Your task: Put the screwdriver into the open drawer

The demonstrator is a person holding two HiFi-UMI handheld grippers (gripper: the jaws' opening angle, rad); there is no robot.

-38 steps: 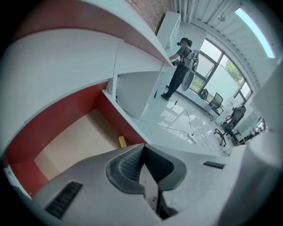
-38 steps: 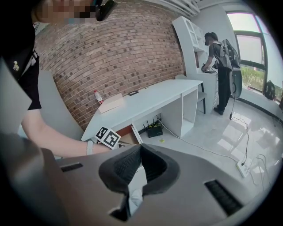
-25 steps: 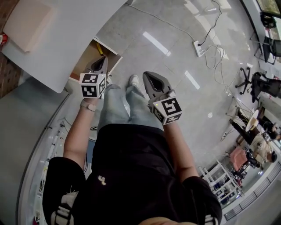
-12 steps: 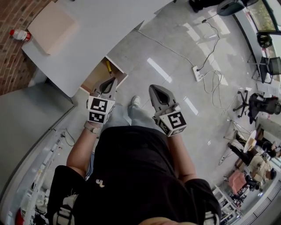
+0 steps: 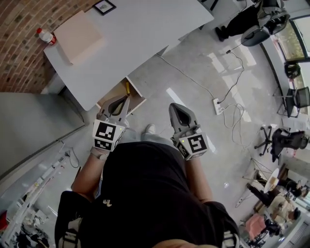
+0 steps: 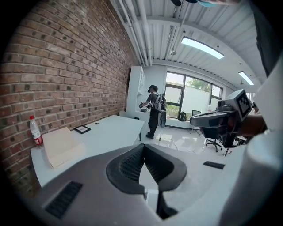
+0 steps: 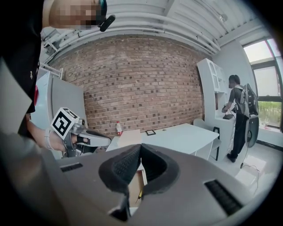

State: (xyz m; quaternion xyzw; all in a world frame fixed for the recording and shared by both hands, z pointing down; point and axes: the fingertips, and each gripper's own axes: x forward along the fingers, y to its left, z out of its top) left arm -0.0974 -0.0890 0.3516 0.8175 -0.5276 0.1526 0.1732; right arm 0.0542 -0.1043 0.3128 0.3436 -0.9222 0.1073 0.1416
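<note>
Yellow screwdriver [image 5: 128, 88] in drawer [image 5: 117, 91], lengthwise, tip seemingly outward

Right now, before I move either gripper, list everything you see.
white rectangular table: one, white, against the brick wall.
flat beige cardboard box: one, beige, on the table.
clear plastic bottle with red cap: one, clear, beside the box.
small black picture frame: one, black, on the table near the wall.
open wooden drawer: one, light brown, under the table's edge.
yellow-handled screwdriver: one, yellow, lying in the drawer.
white power strip: one, white, on the floor.
left gripper: one, grey, jaws together, empty, by the drawer.
right gripper: one, grey, jaws together, empty, above the floor.
</note>
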